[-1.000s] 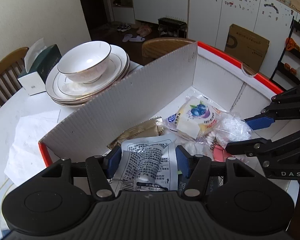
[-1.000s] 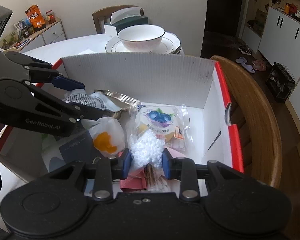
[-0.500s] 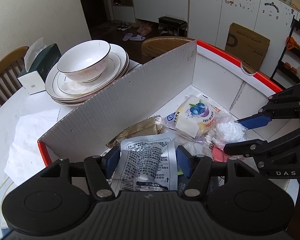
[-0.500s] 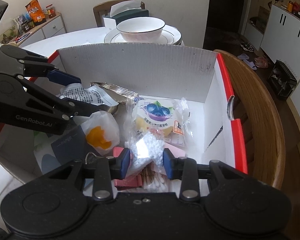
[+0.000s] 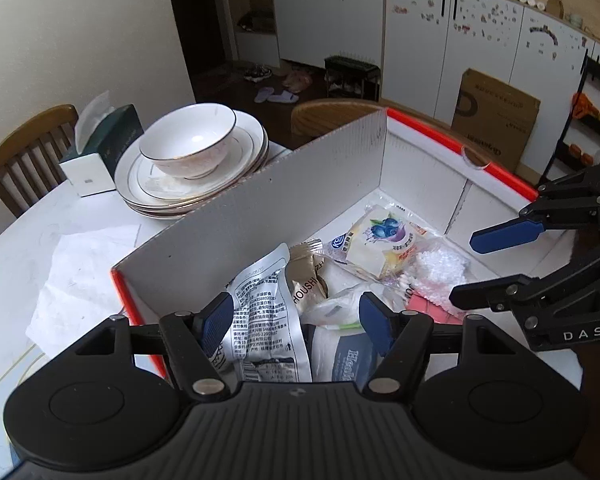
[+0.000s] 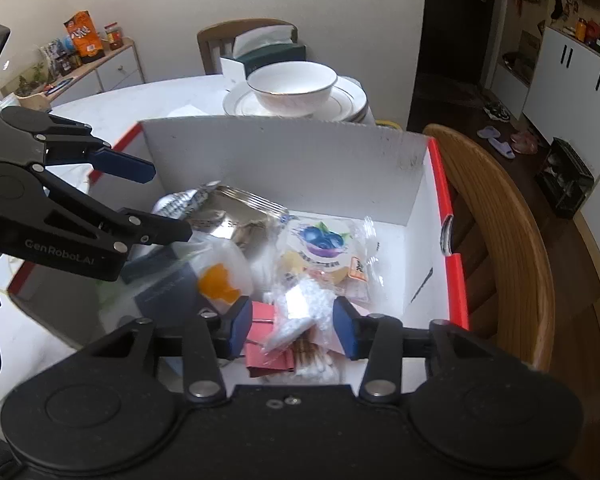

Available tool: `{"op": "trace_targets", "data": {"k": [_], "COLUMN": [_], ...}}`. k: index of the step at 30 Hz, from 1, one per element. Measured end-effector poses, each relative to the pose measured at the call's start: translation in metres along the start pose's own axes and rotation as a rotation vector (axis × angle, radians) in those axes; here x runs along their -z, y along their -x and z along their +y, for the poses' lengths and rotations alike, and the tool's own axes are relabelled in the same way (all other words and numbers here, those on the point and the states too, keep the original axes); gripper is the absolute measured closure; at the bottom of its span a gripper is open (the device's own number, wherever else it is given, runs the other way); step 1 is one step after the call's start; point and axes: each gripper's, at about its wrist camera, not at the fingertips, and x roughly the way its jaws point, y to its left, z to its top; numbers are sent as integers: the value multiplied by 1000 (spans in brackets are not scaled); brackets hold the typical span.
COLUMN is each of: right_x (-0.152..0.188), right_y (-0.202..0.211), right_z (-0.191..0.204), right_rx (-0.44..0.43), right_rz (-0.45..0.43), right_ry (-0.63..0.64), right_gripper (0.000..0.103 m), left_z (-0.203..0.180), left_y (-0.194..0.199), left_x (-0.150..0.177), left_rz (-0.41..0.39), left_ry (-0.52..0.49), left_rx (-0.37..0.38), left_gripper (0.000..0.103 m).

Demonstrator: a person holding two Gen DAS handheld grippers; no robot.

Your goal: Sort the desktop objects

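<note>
A white cardboard box (image 5: 260, 216) with red rims holds several items: a silver printed pouch (image 5: 266, 308), a blueberry snack packet (image 5: 382, 236), a clear bag of white beads (image 5: 440, 266), cotton swabs and a red card. My left gripper (image 5: 296, 320) is open and empty above the pouch; it also shows in the right wrist view (image 6: 162, 204). My right gripper (image 6: 294, 328) is open and empty above the bead bag (image 6: 300, 304); it also shows in the left wrist view (image 5: 466, 264). The box (image 6: 284, 160) and blueberry packet (image 6: 324, 248) show there too.
A bowl on stacked plates (image 5: 188, 160) and a tissue box (image 5: 104, 148) stand on the white table behind the box. A paper napkin (image 5: 80, 276) lies left of it. A wooden chair (image 6: 500, 240) is right of the box.
Both grippers have lifted and drawn back from the box contents. The left jaws opened wider off the pouch; the right jaws opened and the bead bag now lies loose in the box.
</note>
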Motion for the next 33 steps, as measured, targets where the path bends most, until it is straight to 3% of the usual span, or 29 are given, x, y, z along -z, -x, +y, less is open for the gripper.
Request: {"op": "trace_targets", "data": {"k": [3,17,25,33], "right_x": [0,-2,3,9], "right_y": [8,41,57,69], "right_z": [5,26,38,54], "right_rx": [-4,-23,-22,-17], "right_rz": [-23,-109,-152,-188], "right_ry": [5,-18,-56,-91], "right_gripper": [46,40,37,33], "left_z": [1,-4,0,4], "left_y": [13,70,91,103], "left_x": [4,25,41,57], "left_rz": [-23,-130,-143,-148], "left_ry": [15,55,90,113], "left_rx": [12,29,57,85], "left_gripper": [34,30,26,14]}}
